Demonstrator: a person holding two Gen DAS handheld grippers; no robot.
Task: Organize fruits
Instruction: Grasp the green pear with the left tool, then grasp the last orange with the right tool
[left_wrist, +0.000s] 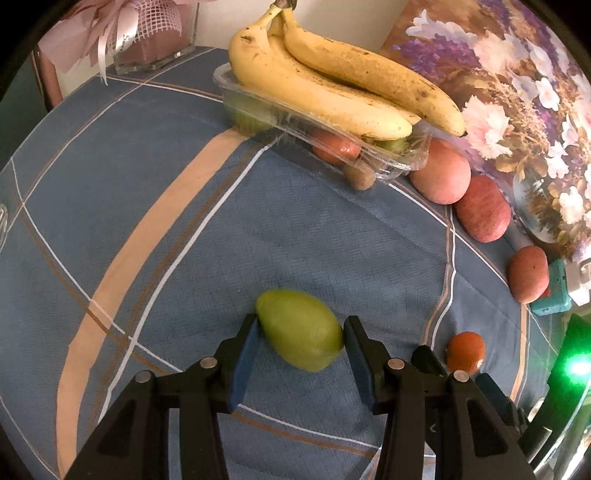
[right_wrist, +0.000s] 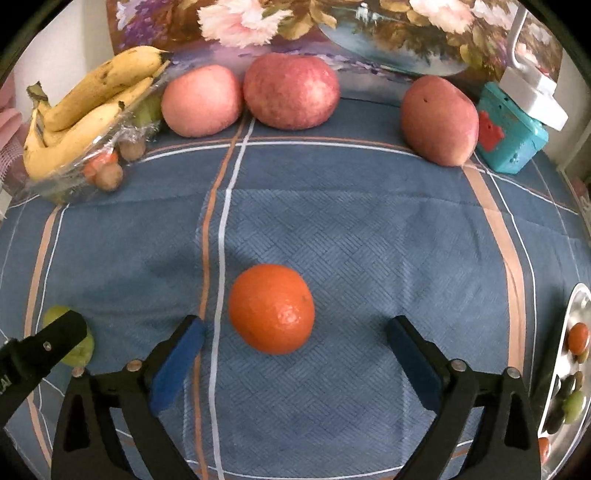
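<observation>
Between my left gripper's (left_wrist: 301, 334) blue pads sits a green lemon-shaped fruit (left_wrist: 300, 329), both pads touching its ends; I judge it gripped, resting on the blue checked tablecloth (left_wrist: 147, 206). It looks firm, smooth and a bit slippery, so holding across the ends risks it squirting out; its fatter middle would be safer. My right gripper (right_wrist: 295, 330) stands wide open, empty, astride the mandarin (right_wrist: 271, 309) without touching it. That one is light, soft-skinned, best pinched gently at its widest. Both grippers point steeply down at the table.
</observation>
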